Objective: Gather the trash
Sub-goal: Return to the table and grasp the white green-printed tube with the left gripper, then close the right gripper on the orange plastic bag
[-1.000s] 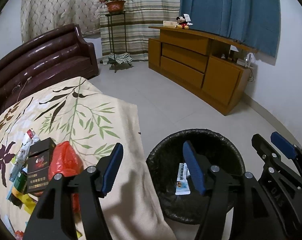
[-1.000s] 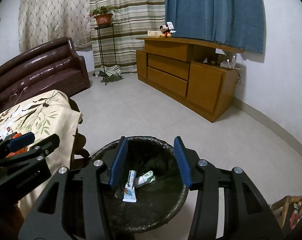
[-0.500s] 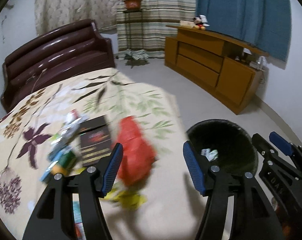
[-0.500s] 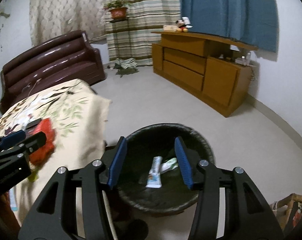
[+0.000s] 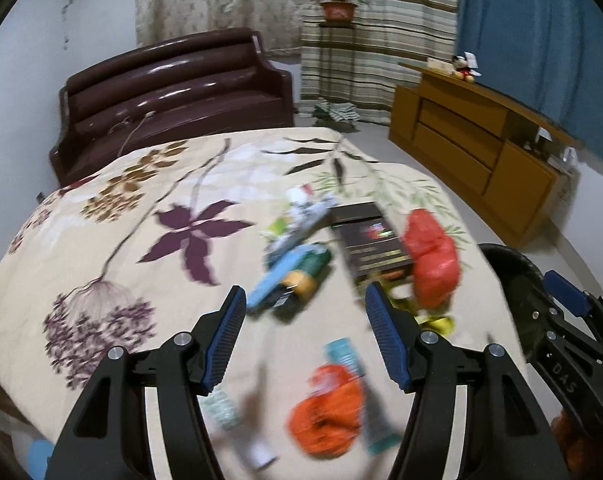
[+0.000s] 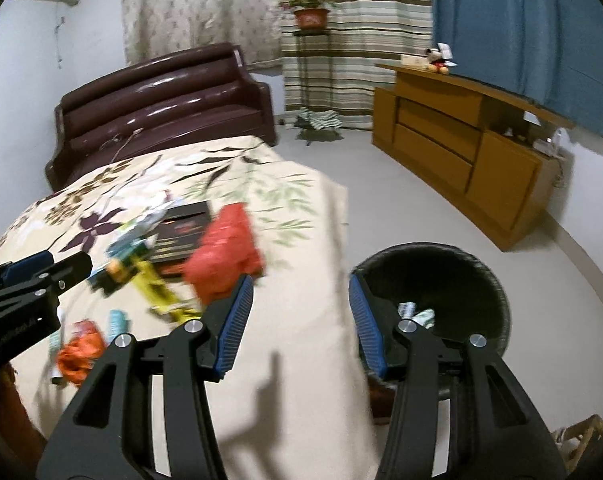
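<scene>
Trash scattered over floral cloth [image 5: 113,240], centre and lower right of left wrist view, blurred. Red bag [image 5: 431,258] at right of centre, touching right edge of dark box [image 5: 367,236]. Blue and green wrappers [image 5: 289,276] heaped just left of box, yellow scrap [image 5: 437,322] just below red bag. Orange crumpled wrapper [image 5: 327,416] low in frame, teal packet [image 5: 345,356] just above it, both smeared by blur. Left tongs [image 5: 305,336] released, blue pads spread wide, nothing between them, poised above the wrapper heap. Black bin [image 5: 513,272] cut off at right edge, behind tips of other tongs.

From right wrist view: right tongs [image 6: 301,322] also released, pads far apart, empty, framing bare cloth edge at lower centre. Bin [image 6: 433,300] at centre right on pale floor, beside hanging cloth edge, with a few pale packets [image 6: 415,314] lying inside. Red bag [image 6: 225,256] left of centre, just above left pad. Orange wrapper [image 6: 81,354] at lower left, under left tongs [image 6: 41,268] entering from left edge. Brown sofa [image 6: 161,100] upper left, wooden cabinet [image 6: 461,152] upper right, potted plant [image 6: 309,14] on stand at top centre.
</scene>
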The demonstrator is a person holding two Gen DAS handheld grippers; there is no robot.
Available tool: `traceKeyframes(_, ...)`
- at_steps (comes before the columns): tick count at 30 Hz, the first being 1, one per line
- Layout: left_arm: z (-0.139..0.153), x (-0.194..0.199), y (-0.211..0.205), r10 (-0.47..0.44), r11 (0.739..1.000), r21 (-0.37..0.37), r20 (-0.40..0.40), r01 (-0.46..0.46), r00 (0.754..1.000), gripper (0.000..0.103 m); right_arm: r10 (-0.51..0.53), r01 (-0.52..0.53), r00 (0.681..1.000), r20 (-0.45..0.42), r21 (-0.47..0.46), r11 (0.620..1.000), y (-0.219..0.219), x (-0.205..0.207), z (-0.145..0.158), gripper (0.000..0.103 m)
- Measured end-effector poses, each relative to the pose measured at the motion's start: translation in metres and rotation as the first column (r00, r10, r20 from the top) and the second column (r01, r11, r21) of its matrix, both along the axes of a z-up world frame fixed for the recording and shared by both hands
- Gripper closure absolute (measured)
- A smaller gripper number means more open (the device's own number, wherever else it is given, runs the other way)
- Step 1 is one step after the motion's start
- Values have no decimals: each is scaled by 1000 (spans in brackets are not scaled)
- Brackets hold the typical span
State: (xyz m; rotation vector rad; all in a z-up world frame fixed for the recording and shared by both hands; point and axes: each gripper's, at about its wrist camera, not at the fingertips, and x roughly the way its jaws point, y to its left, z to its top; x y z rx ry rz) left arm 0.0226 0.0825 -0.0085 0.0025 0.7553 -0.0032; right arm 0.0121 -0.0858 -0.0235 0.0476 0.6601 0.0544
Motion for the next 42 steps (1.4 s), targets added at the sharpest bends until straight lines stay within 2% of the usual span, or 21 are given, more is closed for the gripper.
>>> traceKeyframes(10, -16, -21, 45, 67, 998, -2, -46, -68, 997, 42, 69, -70, 998, -4, -28, 997, 43, -18, 2, 54)
traceKeyframes(19, -41, -32, 46, 45, 999, -9, -106, -46, 993, 42, 76, -77, 997, -5, -51, 996, 54, -29, 0, 54)
traceKeyframes(24, -54, -34, 57, 63, 998, -22, -144, -67, 988, 42, 85, -85, 996, -1, -49, 995, 57, -34, 1, 54)
traceKeyframes(26, -55, -36, 63, 67, 997, -23, -136, -71, 988, 42, 90, -90, 996, 3, -50, 995, 59, -36, 1, 54)
traceKeyframes(29, -54, -38, 70, 63, 998, -22, -129, -66, 990, 52, 95, -95, 995, 2, -50, 994, 61, -37, 1, 54)
traceKeyframes(32, -53, -39, 75, 51, 998, -21, -124, -54, 991, 67, 99, -99, 995, -3, -50, 994, 63, -37, -1, 54)
traceKeyframes(34, -52, -39, 80, 36, 998, -43, -120, -41, 992, 81, 103, -103, 995, -7, -52, 993, 64, -37, -1, 54)
traceKeyframes(37, -51, -39, 87, 22, 997, -75, -118, -31, 993, 86, 109, -109, 994, -10, -53, 993, 67, -37, -2, 54)
traceKeyframes(42, -50, -40, 91, 5, 996, -83, -114, -15, 994, 88, 119, -120, 993, -14, -53, 991, 73, -39, -3, 54)
